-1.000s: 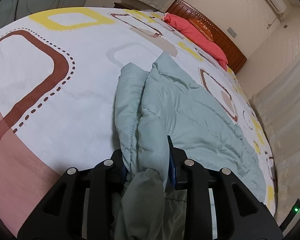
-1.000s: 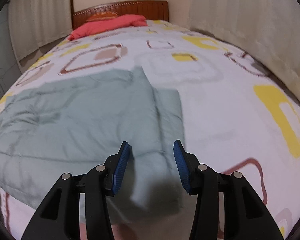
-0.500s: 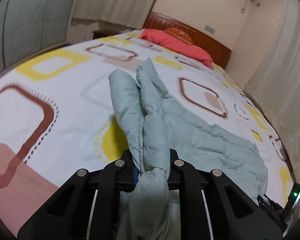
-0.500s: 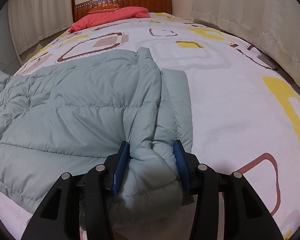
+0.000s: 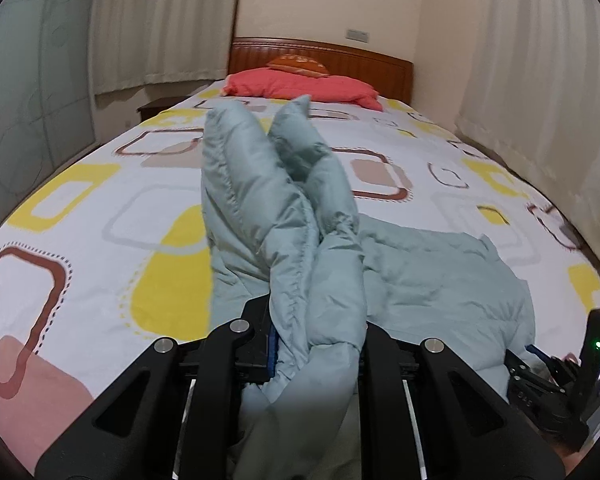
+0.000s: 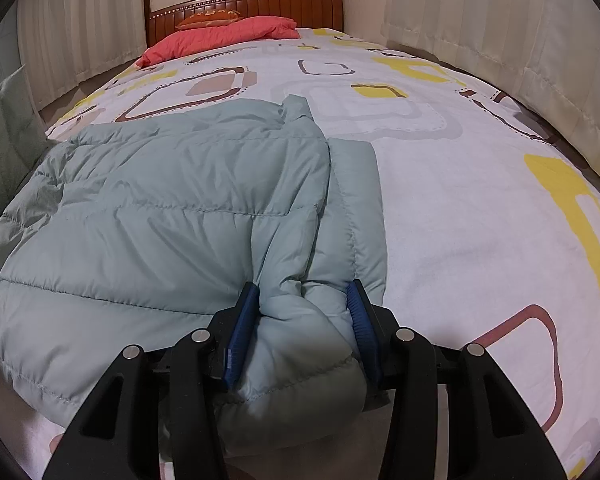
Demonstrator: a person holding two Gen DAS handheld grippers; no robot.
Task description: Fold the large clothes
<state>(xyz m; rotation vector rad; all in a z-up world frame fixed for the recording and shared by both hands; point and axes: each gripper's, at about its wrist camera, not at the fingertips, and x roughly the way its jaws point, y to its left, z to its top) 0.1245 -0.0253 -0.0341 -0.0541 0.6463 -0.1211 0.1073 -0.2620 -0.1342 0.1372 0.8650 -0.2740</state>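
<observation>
A pale green puffer jacket (image 6: 172,208) lies on the patterned bed sheet (image 6: 440,208). My left gripper (image 5: 316,344) is shut on a bunched edge of the jacket (image 5: 276,208) and holds it lifted, with the cloth standing up before the camera. My right gripper (image 6: 304,320) has its blue pads (image 6: 242,320) pressed on both sides of a thick bunched corner of the jacket near the bed's front edge. The right gripper also shows in the left wrist view (image 5: 556,376) at the lower right.
A red pillow (image 6: 220,38) and an orange cushion (image 6: 210,18) lie against the wooden headboard (image 6: 260,4). Curtains (image 6: 500,40) hang along the right side of the bed. A dark nightstand (image 5: 160,106) stands left of the bed.
My left gripper closed on the jacket edge and lifted it, swinging to face the headboard. My right gripper moved down onto the jacket's corner and closed on it.
</observation>
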